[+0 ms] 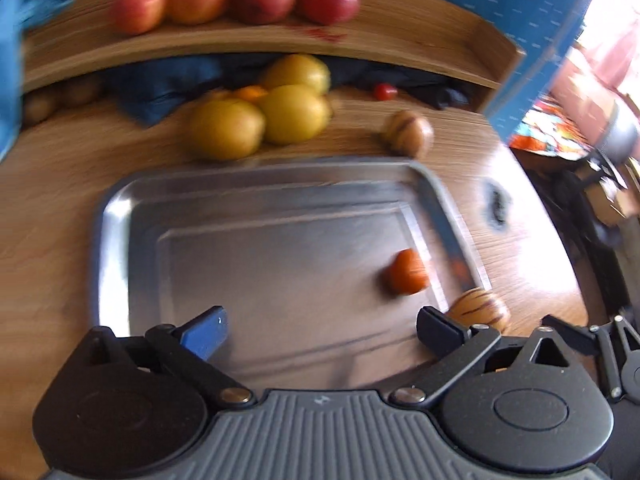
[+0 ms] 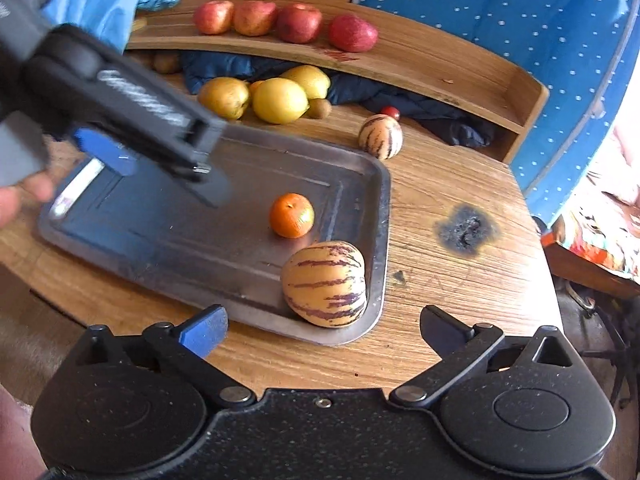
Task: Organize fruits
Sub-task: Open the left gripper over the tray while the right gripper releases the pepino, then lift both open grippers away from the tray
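Nearest your right gripper (image 2: 320, 332) — jaws wide, empty — sits the striped melon (image 2: 325, 284) in the tray (image 2: 376, 184) corner beside the orange (image 2: 291, 216). Left gripper (image 1: 320, 330) hangs wide too — send it to the second striped melon (image 2: 380, 136) on the worktop (image 2: 440, 184), squarely.

home | worn wooden desk (image 2: 440, 184) with shelf (image 2: 420, 64) | crumpled clothing (image 2: 224, 66) | apples (image 2: 296, 22)
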`<state>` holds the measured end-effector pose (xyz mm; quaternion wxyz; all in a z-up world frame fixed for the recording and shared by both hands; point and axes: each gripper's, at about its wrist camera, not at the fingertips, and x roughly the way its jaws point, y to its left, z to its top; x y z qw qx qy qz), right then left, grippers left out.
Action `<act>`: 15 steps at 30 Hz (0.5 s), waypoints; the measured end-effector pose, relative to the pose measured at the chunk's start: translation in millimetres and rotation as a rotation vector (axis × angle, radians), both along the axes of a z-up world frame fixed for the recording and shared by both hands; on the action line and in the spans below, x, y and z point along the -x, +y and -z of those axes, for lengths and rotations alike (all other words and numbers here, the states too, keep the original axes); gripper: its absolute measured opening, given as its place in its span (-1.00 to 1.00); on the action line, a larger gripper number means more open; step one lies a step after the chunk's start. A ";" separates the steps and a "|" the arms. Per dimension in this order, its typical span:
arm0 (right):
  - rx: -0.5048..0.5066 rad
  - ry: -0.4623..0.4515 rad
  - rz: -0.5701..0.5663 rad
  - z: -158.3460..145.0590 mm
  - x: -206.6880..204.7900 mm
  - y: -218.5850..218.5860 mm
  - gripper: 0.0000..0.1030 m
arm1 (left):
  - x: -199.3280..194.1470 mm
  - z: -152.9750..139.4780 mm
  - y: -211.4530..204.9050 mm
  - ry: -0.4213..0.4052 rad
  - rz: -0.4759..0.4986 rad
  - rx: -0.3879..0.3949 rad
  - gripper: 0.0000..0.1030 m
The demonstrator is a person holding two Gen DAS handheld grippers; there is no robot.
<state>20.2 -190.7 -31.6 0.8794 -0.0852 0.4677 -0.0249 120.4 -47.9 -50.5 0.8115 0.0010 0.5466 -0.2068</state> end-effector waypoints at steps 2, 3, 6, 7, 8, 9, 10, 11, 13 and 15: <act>-0.010 0.006 -0.023 0.8 1.1 -1.5 0.98 | 7.8 -2.4 13.3 0.008 -0.034 -0.038 0.99; -0.016 0.008 -0.038 1.2 2.0 -1.8 0.98 | 12.8 -3.5 19.0 0.008 -0.043 -0.058 0.99; -0.024 0.008 -0.086 0.9 2.8 -2.4 0.98 | 27.6 -5.6 34.9 0.010 -0.073 -0.111 0.99; -0.025 0.007 -0.099 0.6 3.4 -2.1 0.98 | 32.1 -5.7 39.6 0.017 -0.085 -0.125 0.99; -0.025 0.007 -0.111 0.4 3.9 -2.0 0.98 | 36.6 -5.5 42.7 0.024 -0.094 -0.134 0.99; -0.026 0.008 -0.121 0.2 4.8 -1.5 0.98 | 40.5 -4.8 44.6 0.030 -0.105 -0.141 0.99; -0.028 0.011 -0.131 0.2 5.5 -1.9 0.98 | 43.6 -3.7 45.5 0.038 -0.116 -0.146 0.99; -0.032 0.015 -0.137 0.6 6.4 -2.3 0.98 | 47.8 -2.5 46.6 0.047 -0.128 -0.151 0.99; -0.043 0.021 -0.144 1.2 7.6 -3.4 0.98 | 52.7 0.2 44.9 0.066 -0.139 -0.169 0.99; -0.051 0.023 -0.151 1.5 9.0 -3.9 0.98 | 56.2 0.8 43.0 0.070 -0.140 -0.200 0.99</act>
